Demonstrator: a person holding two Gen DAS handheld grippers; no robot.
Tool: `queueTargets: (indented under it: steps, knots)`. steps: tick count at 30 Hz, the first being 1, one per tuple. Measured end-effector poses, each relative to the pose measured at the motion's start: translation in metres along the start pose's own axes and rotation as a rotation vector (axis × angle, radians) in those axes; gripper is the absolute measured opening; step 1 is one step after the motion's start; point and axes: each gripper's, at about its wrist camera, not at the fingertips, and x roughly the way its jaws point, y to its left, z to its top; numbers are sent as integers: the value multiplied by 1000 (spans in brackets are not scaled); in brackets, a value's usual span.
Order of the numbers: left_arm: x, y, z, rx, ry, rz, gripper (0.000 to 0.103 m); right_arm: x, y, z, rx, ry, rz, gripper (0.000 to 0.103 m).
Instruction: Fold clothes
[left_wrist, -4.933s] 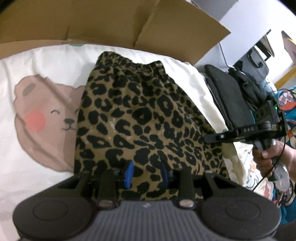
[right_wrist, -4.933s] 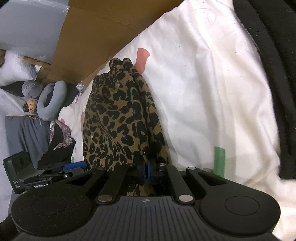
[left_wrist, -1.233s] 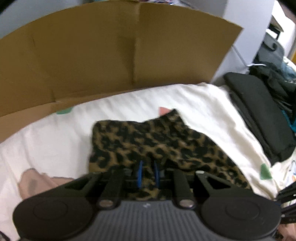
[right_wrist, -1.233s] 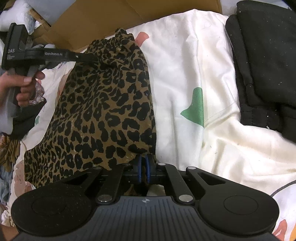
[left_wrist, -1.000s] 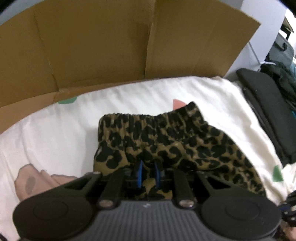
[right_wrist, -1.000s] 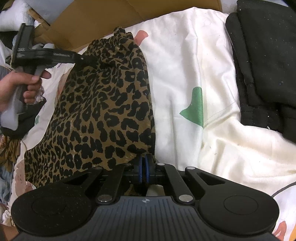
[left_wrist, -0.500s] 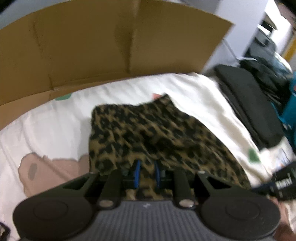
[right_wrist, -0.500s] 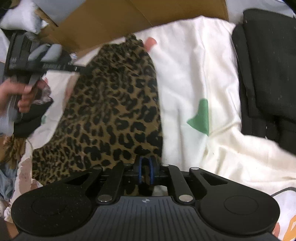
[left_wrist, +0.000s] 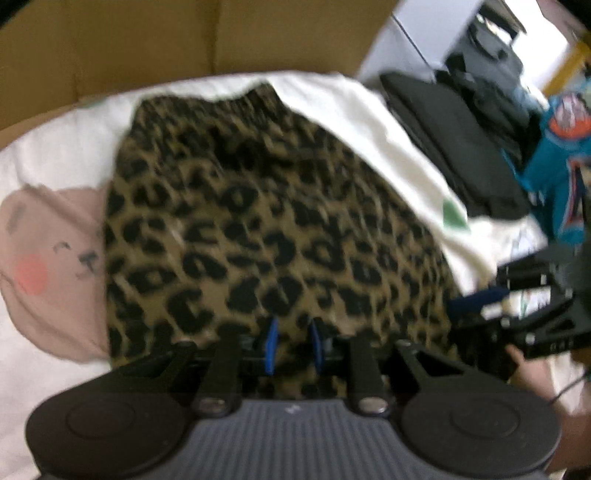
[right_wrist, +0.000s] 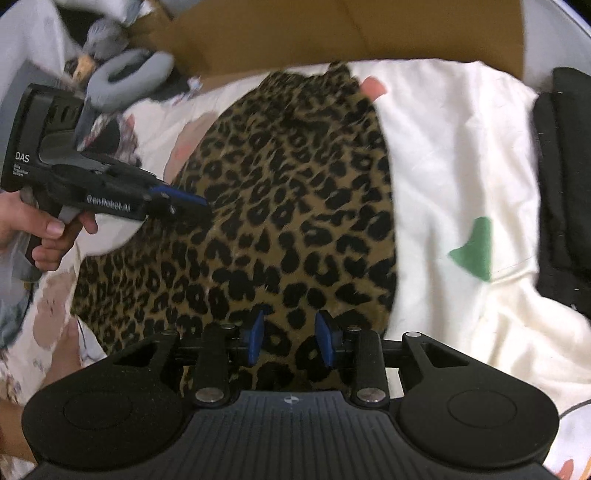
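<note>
A leopard-print garment (left_wrist: 258, 229) (right_wrist: 295, 206) lies spread on the white bear-print sheet (left_wrist: 44, 177) (right_wrist: 454, 155), its gathered waistband at the far end. My left gripper (left_wrist: 293, 345) hovers open over the near hem, with cloth showing in the gap between its blue fingertips. From the right wrist view, that left gripper (right_wrist: 177, 199) sits over the garment's left edge, held by a hand (right_wrist: 48, 229). My right gripper (right_wrist: 290, 339) is open above the hem near the right corner, nothing pinched. The left wrist view catches the right gripper (left_wrist: 480, 299) at the garment's right edge.
A brown cardboard wall (left_wrist: 184, 40) (right_wrist: 332, 33) stands behind the sheet. Folded black clothes (left_wrist: 454, 140) (right_wrist: 565, 184) lie along the right side, with a teal jersey (left_wrist: 554, 177) beyond. A grey neck pillow (right_wrist: 129, 74) and loose items lie at the far left.
Both grippers carried the garment's edge back toward the near side. The right gripper, shut on the hem earlier, has opened and let go. The left gripper's gap has widened slightly.
</note>
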Motion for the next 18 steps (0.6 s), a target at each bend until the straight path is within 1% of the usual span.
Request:
queueTargets:
  steps: [3, 7, 13, 18]
  knots:
    - [1, -5, -15, 29, 17, 13, 20, 2, 6, -4, -21, 18, -2, 34]
    - [-11, -6, -29, 37, 14, 24, 20, 4, 14, -9, -49, 43, -5, 34]
    - [-28, -10, -45, 31, -1, 12, 22, 1, 33, -3, -102, 13, 77, 35]
    - [-13, -13, -53, 31, 17, 13, 23, 15, 49, -3, -152, 33, 86, 35]
